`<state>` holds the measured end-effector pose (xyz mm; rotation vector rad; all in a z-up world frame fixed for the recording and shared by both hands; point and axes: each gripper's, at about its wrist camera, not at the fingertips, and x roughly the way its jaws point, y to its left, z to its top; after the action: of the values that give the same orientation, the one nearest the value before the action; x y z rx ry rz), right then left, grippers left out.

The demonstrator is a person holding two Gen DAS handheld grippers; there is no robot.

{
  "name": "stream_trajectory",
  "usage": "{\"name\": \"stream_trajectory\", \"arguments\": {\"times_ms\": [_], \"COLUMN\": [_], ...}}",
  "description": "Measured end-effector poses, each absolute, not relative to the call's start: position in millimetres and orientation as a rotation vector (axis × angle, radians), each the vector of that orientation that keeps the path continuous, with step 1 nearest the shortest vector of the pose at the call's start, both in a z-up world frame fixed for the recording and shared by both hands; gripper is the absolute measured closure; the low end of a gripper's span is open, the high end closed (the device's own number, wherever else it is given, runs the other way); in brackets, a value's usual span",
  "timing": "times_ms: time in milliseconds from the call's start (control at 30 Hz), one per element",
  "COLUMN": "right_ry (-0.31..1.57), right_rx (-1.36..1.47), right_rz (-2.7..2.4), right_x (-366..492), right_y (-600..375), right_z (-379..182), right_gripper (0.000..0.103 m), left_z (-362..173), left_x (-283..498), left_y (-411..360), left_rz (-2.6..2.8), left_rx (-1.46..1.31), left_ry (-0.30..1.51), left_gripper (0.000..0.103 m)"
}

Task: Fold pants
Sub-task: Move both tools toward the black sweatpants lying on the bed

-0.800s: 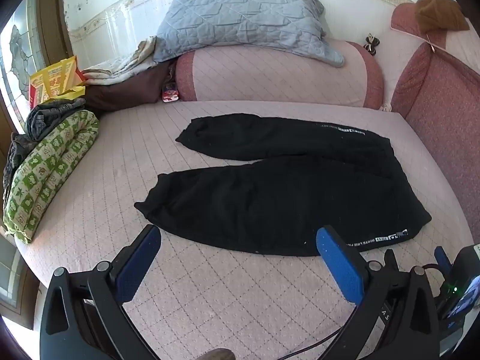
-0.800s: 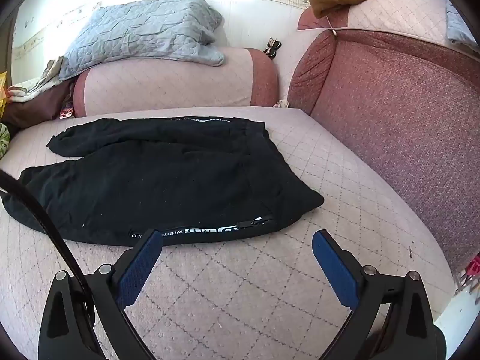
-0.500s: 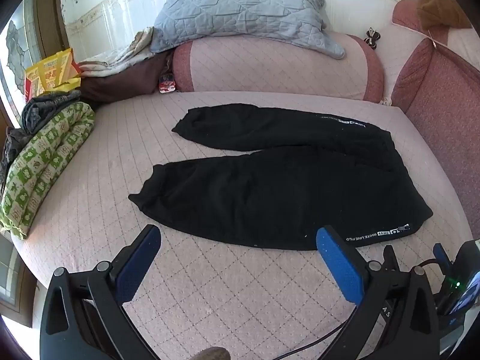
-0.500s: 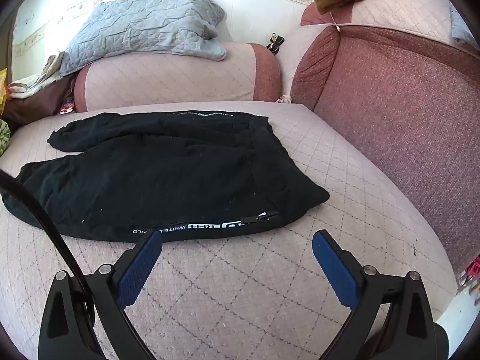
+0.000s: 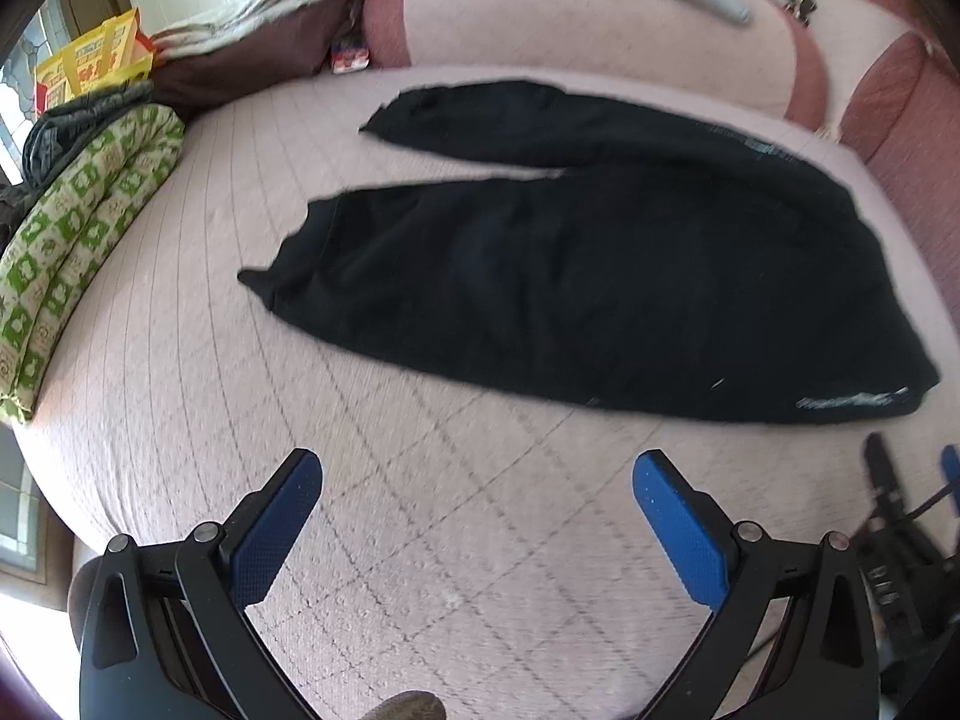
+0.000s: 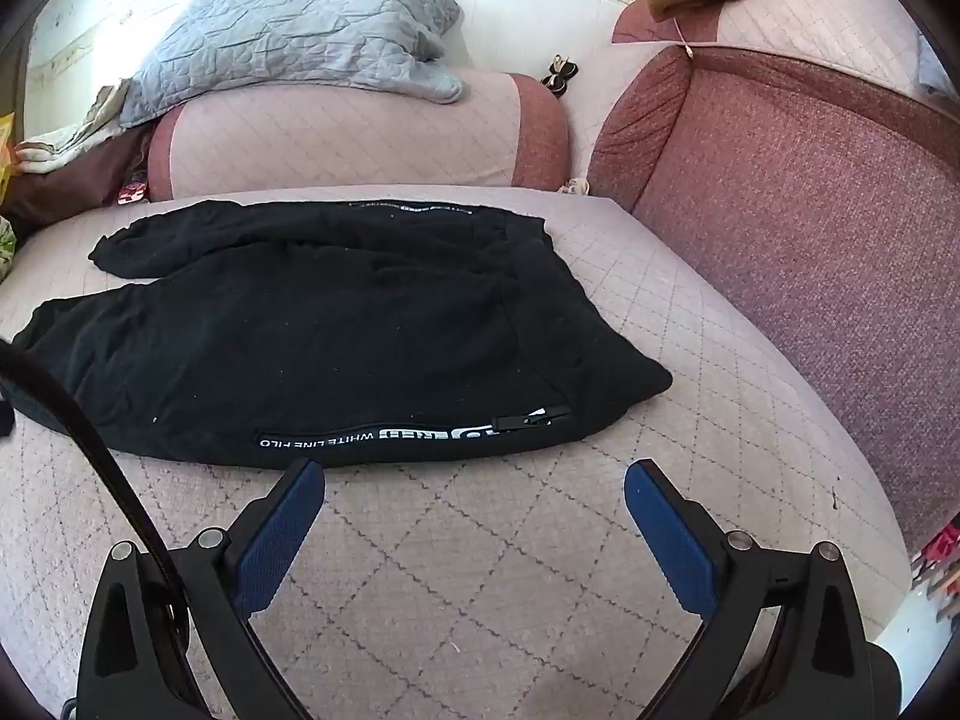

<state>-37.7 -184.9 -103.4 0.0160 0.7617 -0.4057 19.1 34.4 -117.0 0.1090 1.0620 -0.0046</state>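
Note:
Black pants (image 5: 570, 276) lie flat on the pink quilted bed, legs spread apart and pointing left, waist at the right. They also show in the right wrist view (image 6: 312, 324), with a white-lettered stripe along the near edge. My left gripper (image 5: 477, 474) is open and empty, above the bed short of the near leg. My right gripper (image 6: 474, 480) is open and empty, just short of the near edge of the pants by the waist.
A green patterned folded blanket (image 5: 78, 222) lies at the bed's left edge. A pink bolster (image 6: 336, 138) with a grey quilt (image 6: 300, 42) on it lies at the back. A red padded headboard (image 6: 798, 228) rises on the right.
Both grippers have moved closer to the pants and lower toward the bed. The left view has tilted down and blurred. The pants have not moved.

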Motion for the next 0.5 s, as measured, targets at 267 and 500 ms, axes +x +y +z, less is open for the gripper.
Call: {"name": "stream_trajectory", "arguments": {"times_ms": [267, 500], "right_ry": [0.782, 0.789], "right_rx": [0.018, 0.012], "right_rz": [-0.406, -0.402], "right_x": [-34.9, -33.1], "right_y": [-186.9, -187.7], "right_z": [-105.3, -105.5], "right_gripper": [0.001, 0.001], "left_z": [-149.4, -151.6], "left_x": [23.7, 24.6], "left_y": [43.5, 50.0], "left_rz": [0.009, -0.007], "left_rx": [0.128, 0.059], "left_ry": [1.102, 1.097], "left_gripper": [0.000, 0.000]}}
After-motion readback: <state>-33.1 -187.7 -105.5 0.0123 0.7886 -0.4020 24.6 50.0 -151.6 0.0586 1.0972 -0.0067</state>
